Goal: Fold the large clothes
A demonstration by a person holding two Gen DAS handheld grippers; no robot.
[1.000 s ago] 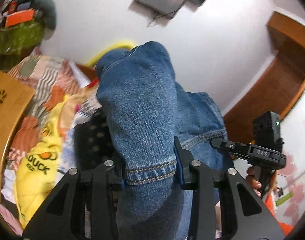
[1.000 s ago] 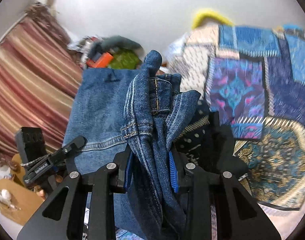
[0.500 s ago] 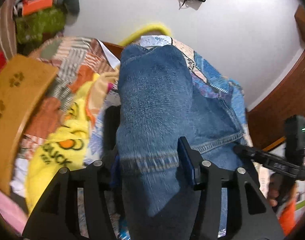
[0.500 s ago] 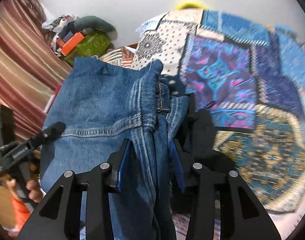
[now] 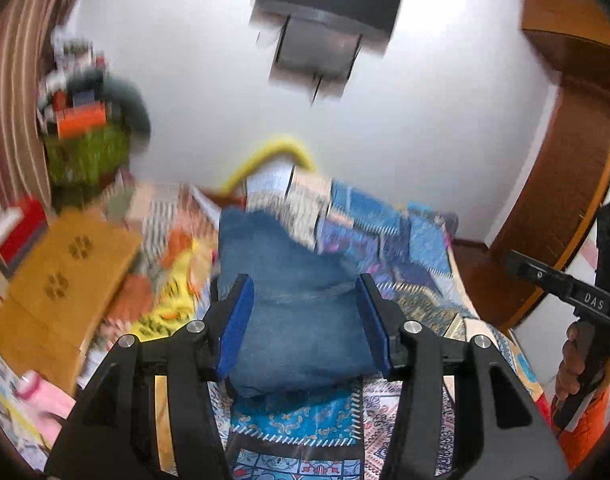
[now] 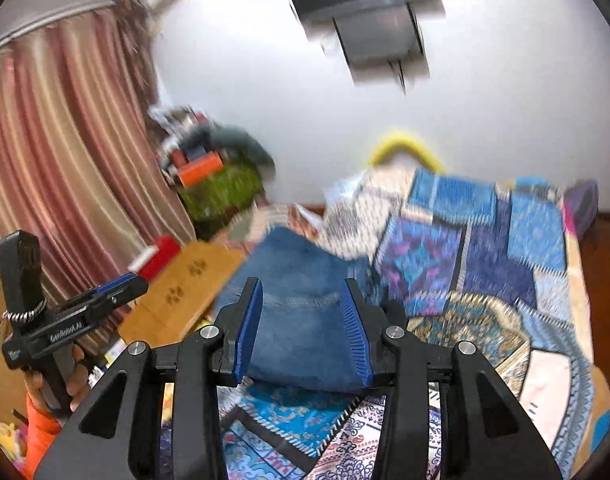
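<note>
Far left of the left wrist view: striped curtain [image 5: 5, 120], then a blurred pile of stuff [image 5: 85, 120] w/ an orange box and a green bag against the white wall. Below that, a wooden board [image 5: 61, 292] w/ paw-print cutouts, lying at the left edge of the bed; just right of it a yellow printed cloth [image 5: 165, 312]. Center: folded jeans [image 5: 297, 312] lie flat on the patchwork bedspread [image 5: 389, 236], a compact blue denim bundle. Left gripper [image 5: 304, 322] hangs above and short of them; its blue-padded fingers [image 5: 237, 328] stand moderately apart, nothing between the pads, denim only seen through the gap. Above center, a dark wall-mounted screen [image 5: 329, 12], blurred. A yellow curved thing [image 5: 273, 156] pokes up at the head of the bed. Right side: wooden door frame [image 5: 565, 180], and at the far right edge the other gripper's black body, held by a hand [image 5: 577, 364] w/ an orange sleeve. Right wrist view, same order: pink-striped curtain at left, left gripper held by a hand [image 6: 61, 380] low left, red box [image 6: 157, 256] by the board, then the jeans in the middle. Right gripper [image 6: 301, 332] is also clear of the denim, fingers [image 6: 355, 332] parted a bit narrower than the left pair, holding nothing. Bedspread fills the right side. Both views are motion-blurred, so fine detail on the pile can't be read.
</note>
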